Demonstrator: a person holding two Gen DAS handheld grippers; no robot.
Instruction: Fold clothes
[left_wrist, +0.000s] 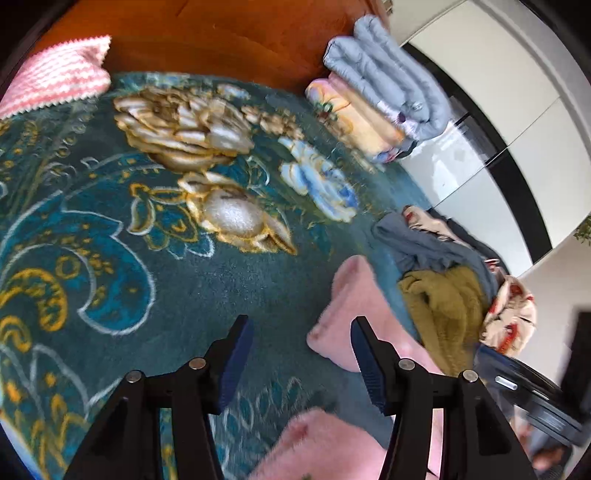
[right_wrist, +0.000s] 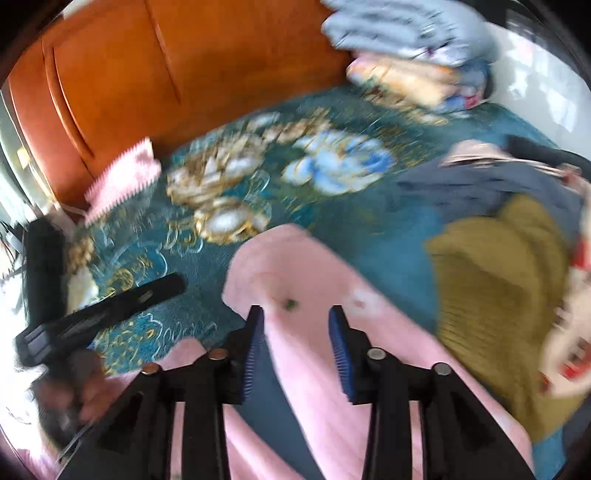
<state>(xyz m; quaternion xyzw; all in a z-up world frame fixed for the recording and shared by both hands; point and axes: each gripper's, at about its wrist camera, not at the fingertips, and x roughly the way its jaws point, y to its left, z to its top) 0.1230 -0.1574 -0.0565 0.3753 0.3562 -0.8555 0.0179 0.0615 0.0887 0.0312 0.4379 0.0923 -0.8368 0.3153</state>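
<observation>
A fluffy pink garment (right_wrist: 306, 280) lies on the teal flowered blanket (right_wrist: 332, 206), its folded edge showing in the left wrist view (left_wrist: 351, 306). My right gripper (right_wrist: 297, 319) is open and empty just above the pink garment. My left gripper (left_wrist: 301, 326) is open and empty over the blanket (left_wrist: 155, 236), its right finger (left_wrist: 365, 354) beside the pink garment's edge. The left gripper also shows as a black tool in the right wrist view (right_wrist: 110, 306), left of the garment.
A heap of unfolded clothes, olive (left_wrist: 443, 306) and grey-blue (left_wrist: 424, 247), lies to the right. A folded stack with a grey-blue quilted piece (left_wrist: 388, 74) sits at the far right by the orange headboard (left_wrist: 221, 37). A pink striped cloth (left_wrist: 55, 74) lies far left.
</observation>
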